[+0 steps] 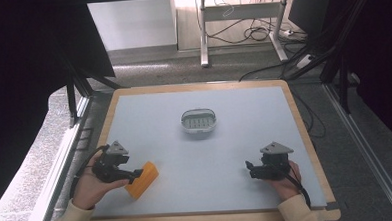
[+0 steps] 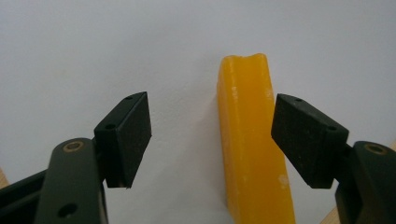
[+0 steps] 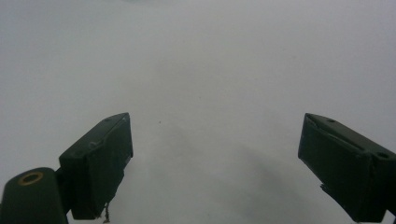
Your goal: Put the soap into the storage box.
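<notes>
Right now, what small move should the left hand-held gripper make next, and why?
Probably close the left hand-held gripper on the yellow bar of soap. The bar already lies between the open jaws, close to one pad, with a gap at the other; closing should clamp it.

Two black two-jaw tools, left tool [image 1: 135, 174] and right tool [image 1: 250, 169], each wearing a grey three-cornered plate, trailing black cables, showing brass screws, cream sleeves covering both wrists

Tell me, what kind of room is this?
Probably a lab or workshop recording bench: a wood-edged table framed by dark curtains, loose cables on the floor behind, and a person holding handheld grippers.
</notes>
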`<state>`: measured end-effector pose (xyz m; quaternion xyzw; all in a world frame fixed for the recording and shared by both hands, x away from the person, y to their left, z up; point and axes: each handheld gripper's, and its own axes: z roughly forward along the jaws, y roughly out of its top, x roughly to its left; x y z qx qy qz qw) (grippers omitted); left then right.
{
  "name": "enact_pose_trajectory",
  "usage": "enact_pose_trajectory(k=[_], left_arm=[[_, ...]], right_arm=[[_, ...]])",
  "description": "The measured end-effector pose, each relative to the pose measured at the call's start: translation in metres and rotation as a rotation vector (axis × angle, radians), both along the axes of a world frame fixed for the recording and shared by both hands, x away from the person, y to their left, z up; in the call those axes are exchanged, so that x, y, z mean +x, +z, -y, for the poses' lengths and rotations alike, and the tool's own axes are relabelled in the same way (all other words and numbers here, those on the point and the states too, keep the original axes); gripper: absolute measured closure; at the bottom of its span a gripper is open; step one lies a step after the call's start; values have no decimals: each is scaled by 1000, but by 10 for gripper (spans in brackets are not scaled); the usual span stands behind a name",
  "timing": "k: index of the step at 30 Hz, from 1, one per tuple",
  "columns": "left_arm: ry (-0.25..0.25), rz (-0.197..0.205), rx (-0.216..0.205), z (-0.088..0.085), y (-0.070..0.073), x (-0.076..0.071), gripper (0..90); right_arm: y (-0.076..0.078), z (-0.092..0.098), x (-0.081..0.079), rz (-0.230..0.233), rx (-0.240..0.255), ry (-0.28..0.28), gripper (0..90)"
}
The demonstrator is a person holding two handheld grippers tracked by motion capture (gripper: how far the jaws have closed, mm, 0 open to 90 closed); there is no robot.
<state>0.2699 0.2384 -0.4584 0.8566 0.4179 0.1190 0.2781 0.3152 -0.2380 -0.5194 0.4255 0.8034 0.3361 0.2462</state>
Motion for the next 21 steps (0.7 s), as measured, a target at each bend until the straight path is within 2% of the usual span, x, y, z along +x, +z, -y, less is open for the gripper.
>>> enact_pose_trajectory(k=[9,21], left_arm=[[-17,-23,4,11,-6,0,276],[-8,-84,55,27,-23,6,288]], right_arm=[[0,0,0,0,-2,4,105],[-2,-2,1,-19,-14,7,105]])
